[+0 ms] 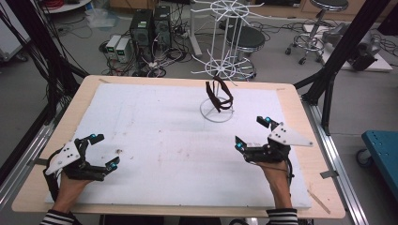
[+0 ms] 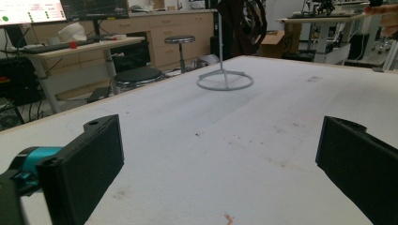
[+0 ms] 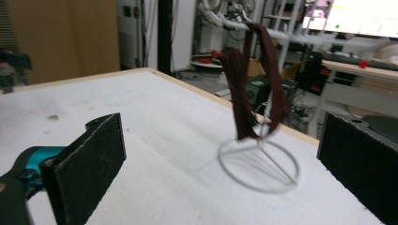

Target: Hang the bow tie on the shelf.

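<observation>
The left tongs (image 1: pixel 104 151) sit at eight o'clock on the desk (image 1: pixel 300 161), jaws wide apart and holding nothing. The right tongs (image 1: pixel 252 132) at four o'clock are equally agape and empty. A dark strap (image 1: pixel 219 95) hangs on the white wire stand (image 1: pixel 216 114) at one o'clock, well apart from both.

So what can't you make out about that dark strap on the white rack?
- Dark strap: right gripper view, blurred; material unclear.
- Strap's hook: left gripper view, cut off by the top edge.
- White rack: high view, top cut off by the frame edge.
- Rack base: left gripper view, too small for detail.
</observation>
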